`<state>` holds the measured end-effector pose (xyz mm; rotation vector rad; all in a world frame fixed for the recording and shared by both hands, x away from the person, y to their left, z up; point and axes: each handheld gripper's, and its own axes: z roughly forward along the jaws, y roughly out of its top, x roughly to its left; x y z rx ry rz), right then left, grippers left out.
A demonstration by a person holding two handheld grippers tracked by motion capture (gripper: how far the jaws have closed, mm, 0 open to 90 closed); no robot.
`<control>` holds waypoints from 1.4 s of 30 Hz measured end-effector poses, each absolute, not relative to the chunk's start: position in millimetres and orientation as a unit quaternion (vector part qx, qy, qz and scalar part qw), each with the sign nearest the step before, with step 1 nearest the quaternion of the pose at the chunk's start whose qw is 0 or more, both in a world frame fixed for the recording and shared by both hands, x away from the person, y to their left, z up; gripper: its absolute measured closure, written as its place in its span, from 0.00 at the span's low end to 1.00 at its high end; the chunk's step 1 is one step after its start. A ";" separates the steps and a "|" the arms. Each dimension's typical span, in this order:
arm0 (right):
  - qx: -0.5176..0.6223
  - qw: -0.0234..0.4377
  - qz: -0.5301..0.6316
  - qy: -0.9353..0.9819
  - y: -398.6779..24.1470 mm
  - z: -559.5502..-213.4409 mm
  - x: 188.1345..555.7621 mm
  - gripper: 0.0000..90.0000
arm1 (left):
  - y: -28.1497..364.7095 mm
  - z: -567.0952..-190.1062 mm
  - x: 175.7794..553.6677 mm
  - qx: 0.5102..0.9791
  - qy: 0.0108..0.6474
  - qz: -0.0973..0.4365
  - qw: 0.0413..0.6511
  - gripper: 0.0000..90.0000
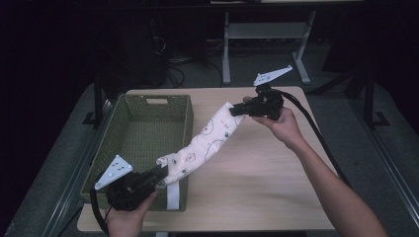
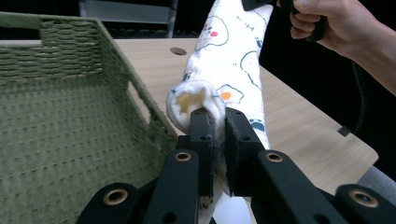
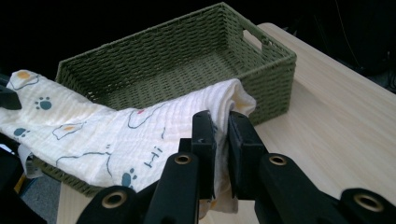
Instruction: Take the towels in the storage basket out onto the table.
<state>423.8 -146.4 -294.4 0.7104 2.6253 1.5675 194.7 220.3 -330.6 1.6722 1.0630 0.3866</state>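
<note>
Your left claw [image 1: 160,173] sits at the near left of the desk [image 1: 257,192], at the near right corner of the basket [image 1: 148,143], jaws pinched down on one end of the cloth [image 1: 205,143]. In the left gripper view the claw [image 2: 215,135] has the two jaws nearly together with the folded cloth [image 2: 233,60] edge bunched between them, basket [image 2: 56,116] wall just to the left. Your left hand [image 1: 126,217] grips the handle from the bottom edge, grey plate [image 1: 113,171] on top.

Your right claw [image 1: 237,109] is at the far middle of the desk, jaws closed on the other cloth end. The right gripper view shows that claw [image 3: 220,140] clamped on a bunched fold, with the cloth [image 3: 93,130] running off to the left over the basket [image 3: 177,65] rim. Your right hand [image 1: 284,123] holds it, cable [image 1: 316,133] trailing back along your forearm.

White cloth with paw and outline prints hangs stretched between both claws, raised off the desk, running diagonally from the basket's near right corner up to the far middle. Its lower end overlaps the basket's right rim. Green woven basket stands on the left half of the desk, nothing seen inside. A white tag [image 1: 172,195] hangs on its near right corner.
</note>
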 end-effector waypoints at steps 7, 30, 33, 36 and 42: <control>0.212 -0.004 0.496 0.842 -118.7 -289.6 433.5 0.91 | 234.0 -331.6 193.9 0.693 0.458 0.165 0.532 0.92; 0.158 -0.011 0.460 0.874 -8.4 -279.9 477.2 0.91 | 275.4 -346.2 188.4 0.657 0.508 0.177 0.528 0.92; 0.152 -0.012 0.456 0.877 1.7 -282.3 482.5 0.91 | 277.2 -348.3 187.5 0.654 0.513 0.177 0.528 0.92; 0.153 -0.013 0.460 0.874 8.2 -285.0 487.0 0.91 | 277.9 -349.5 187.1 0.655 0.512 0.182 0.525 0.92; 0.158 -0.015 0.450 0.879 19.7 -291.0 494.3 0.91 | 277.1 -354.5 188.3 0.655 0.515 0.181 0.523 0.92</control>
